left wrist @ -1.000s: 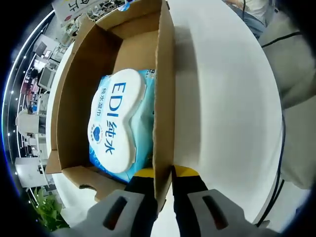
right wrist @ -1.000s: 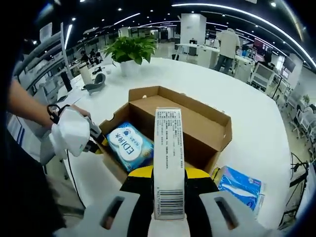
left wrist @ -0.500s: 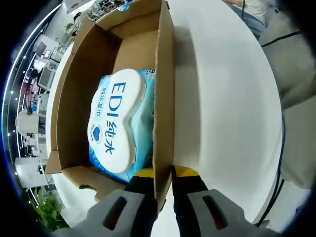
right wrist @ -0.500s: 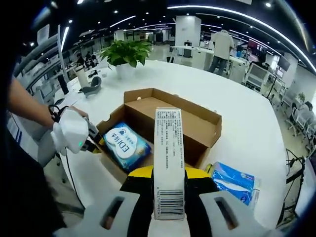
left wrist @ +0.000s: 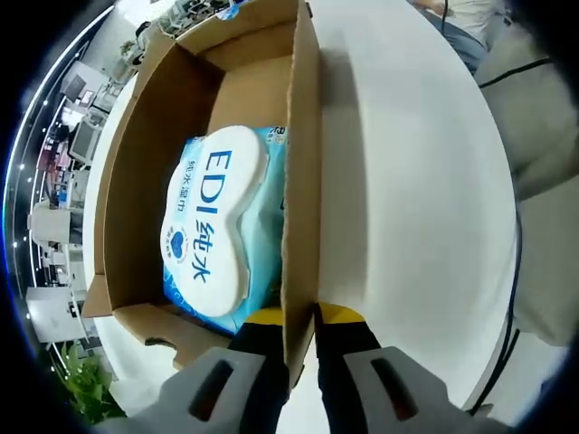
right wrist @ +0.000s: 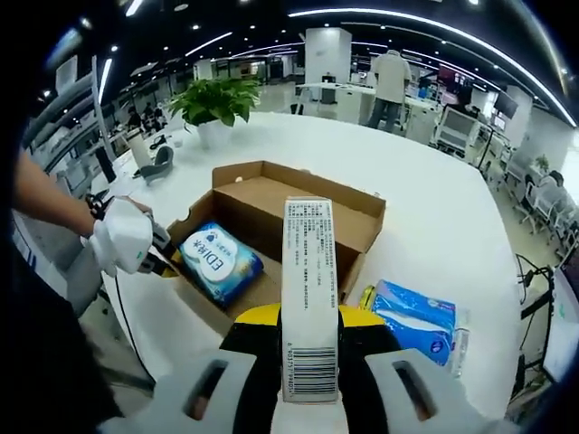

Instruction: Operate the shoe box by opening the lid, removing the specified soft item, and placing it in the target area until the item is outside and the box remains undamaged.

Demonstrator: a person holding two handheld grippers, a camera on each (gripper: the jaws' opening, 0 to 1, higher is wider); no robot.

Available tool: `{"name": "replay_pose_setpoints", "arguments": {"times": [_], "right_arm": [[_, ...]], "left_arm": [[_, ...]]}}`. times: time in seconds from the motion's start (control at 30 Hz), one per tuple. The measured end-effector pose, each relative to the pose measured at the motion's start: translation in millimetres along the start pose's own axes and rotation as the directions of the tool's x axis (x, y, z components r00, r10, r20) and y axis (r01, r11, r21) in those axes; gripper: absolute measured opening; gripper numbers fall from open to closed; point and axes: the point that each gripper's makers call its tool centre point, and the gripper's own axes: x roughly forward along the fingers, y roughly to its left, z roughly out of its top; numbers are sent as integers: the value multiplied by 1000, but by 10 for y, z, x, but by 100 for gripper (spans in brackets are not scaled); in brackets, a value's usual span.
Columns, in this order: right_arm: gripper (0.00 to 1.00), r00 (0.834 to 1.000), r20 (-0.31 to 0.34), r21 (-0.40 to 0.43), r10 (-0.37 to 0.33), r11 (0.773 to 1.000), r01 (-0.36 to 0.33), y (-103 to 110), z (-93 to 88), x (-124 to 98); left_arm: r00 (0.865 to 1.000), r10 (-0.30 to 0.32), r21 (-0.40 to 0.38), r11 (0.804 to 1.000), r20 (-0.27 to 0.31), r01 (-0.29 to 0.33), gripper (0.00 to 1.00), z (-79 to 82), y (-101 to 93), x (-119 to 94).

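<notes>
the shoe box (right wrist: 280,226) sits open on the white table (right wrist: 425,217), and the left gripper (left wrist: 301,318) is clamped on its cardboard side wall (left wrist: 299,181), jaws pinching the edge from both sides. inside lies a pack of wet wipes (left wrist: 215,221), flat on the box floor, its white flip lid facing up. the right gripper (right wrist: 308,316) hangs above, jaws closed on a tall white carton (right wrist: 309,289) with a barcode. beside the box, a blue tissue pack (right wrist: 412,318) rests on the table.

that wipes pack looks soft and squashy, film-wrapped, probably slick, with some weight from the wet contents. i'd take it across the middle or by an end seam, gently. the thin cardboard wall could crease under a hard pinch, so easy does it.
</notes>
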Motion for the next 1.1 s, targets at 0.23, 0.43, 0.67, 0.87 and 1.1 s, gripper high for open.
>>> {"name": "replay_pose_setpoints", "arguments": {"times": [0.23, 0.43, 0.67, 0.87, 1.1], "right_arm": [[18, 1000, 10, 19, -20, 1000, 19, -74, -7, -47], [18, 999, 7, 31, -33, 999, 33, -125, -55, -82], [18, 998, 3, 56, -57, 997, 57, -226, -145, -135], [18, 997, 3, 75, -78, 994, 78, -321, -205, -192], [18, 995, 7, 105, -103, 989, 102, -438, -280, -249]], "left_arm": [[1000, 2, 0, 1000, 0, -2, 7, -2, 0, 4], [1000, 4, 2, 1000, 1, -4, 8, -1, 3, 5], [1000, 4, 4, 1000, 2, -4, 8, 0, 5, 7], [1000, 4, 4, 1000, 1, -4, 8, 1, 5, 9], [1000, 5, 3, 1000, 0, -5, 8, 1, 3, 9]]}}
